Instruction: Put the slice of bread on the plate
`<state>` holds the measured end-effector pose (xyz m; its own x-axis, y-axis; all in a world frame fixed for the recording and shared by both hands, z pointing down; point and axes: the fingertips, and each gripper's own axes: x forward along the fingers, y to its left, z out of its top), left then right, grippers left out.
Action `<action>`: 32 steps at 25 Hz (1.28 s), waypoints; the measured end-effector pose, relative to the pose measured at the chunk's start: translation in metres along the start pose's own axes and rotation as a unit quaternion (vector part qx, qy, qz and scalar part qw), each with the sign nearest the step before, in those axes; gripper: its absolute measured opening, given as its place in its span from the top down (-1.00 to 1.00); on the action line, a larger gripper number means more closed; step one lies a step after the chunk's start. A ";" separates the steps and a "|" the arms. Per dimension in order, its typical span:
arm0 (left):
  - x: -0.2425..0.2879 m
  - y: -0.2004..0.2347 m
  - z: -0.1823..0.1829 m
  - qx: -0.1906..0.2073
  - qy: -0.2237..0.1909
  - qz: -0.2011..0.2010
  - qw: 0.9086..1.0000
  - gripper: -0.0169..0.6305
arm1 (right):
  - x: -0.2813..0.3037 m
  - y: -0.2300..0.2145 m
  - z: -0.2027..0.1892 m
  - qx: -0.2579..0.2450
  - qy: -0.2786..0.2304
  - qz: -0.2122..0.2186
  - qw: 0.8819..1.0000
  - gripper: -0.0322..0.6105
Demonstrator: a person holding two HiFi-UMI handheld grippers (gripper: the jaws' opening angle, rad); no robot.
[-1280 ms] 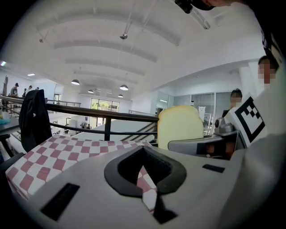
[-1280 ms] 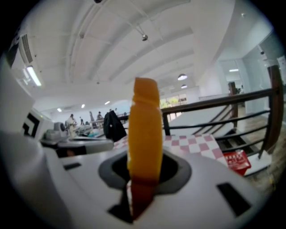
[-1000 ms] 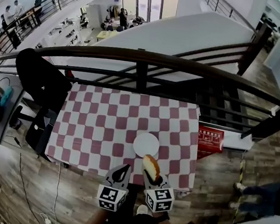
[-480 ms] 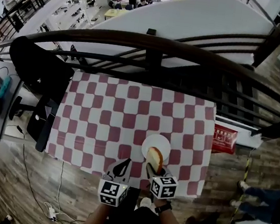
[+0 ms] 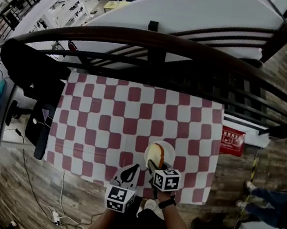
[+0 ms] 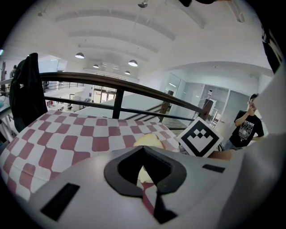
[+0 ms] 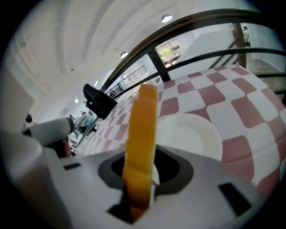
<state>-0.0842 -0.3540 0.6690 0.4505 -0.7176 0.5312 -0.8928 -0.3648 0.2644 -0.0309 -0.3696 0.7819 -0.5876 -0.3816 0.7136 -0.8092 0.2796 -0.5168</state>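
A slice of bread point(image 5: 155, 153) with a golden crust stands on edge between the jaws of my right gripper point(image 5: 153, 164), which is shut on it. The slice hangs over the near part of the white round plate point(image 5: 167, 149); I cannot tell whether it touches. The right gripper view shows the bread point(image 7: 142, 129) upright in the right gripper point(image 7: 139, 188), with the plate point(image 7: 192, 134) just beyond. My left gripper point(image 5: 132, 171) is shut and holds nothing, just left of the plate near the table's front edge. In the left gripper view, past the left gripper point(image 6: 147, 190), lies the bread point(image 6: 149, 141).
The plate sits near the front right of a table with a red and white checked cloth point(image 5: 107, 112). A black railing point(image 5: 152, 40) runs along the far side, with a dark jacket point(image 5: 29, 71) hung at its left. A red box point(image 5: 232, 141) lies on the floor to the right.
Both grippers have moved forward and down. The bread, earlier held short of the plate by the table's front edge, now hangs over the plate.
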 end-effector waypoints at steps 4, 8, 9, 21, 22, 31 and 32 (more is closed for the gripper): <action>0.008 -0.002 0.003 0.003 0.002 -0.007 1.000 0.89 | 0.004 -0.013 0.002 -0.008 0.015 -0.024 1.000 0.35; 0.011 -0.004 0.006 0.008 0.001 -0.010 1.000 0.89 | -0.005 -0.032 -0.005 -0.024 0.037 -0.079 0.996 -0.22; 0.011 -0.005 0.007 0.009 0.001 -0.011 1.000 0.89 | -0.008 -0.035 -0.007 -0.029 0.041 -0.090 0.995 -0.26; -0.013 -0.046 0.006 0.031 -0.015 -0.027 0.999 0.89 | -0.069 -0.044 -0.052 -0.035 0.084 -0.120 0.989 -0.28; -0.017 -0.051 0.007 0.034 -0.019 -0.028 0.999 0.89 | -0.075 -0.042 -0.054 -0.031 0.075 -0.117 0.990 -0.28; -0.070 -0.091 0.023 0.035 -0.094 -0.013 0.995 0.89 | -0.140 0.006 -0.057 -0.063 -0.048 -0.066 0.995 -0.16; -0.077 -0.096 0.025 0.031 -0.101 -0.013 0.994 0.89 | -0.151 0.012 -0.055 -0.071 -0.067 -0.068 0.993 -0.01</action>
<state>-0.0328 -0.2785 0.5831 0.4707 -0.8094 0.3511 -0.8816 -0.4165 0.2219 0.0481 -0.2606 0.6942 -0.4752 -0.5351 0.6984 -0.8783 0.3355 -0.3405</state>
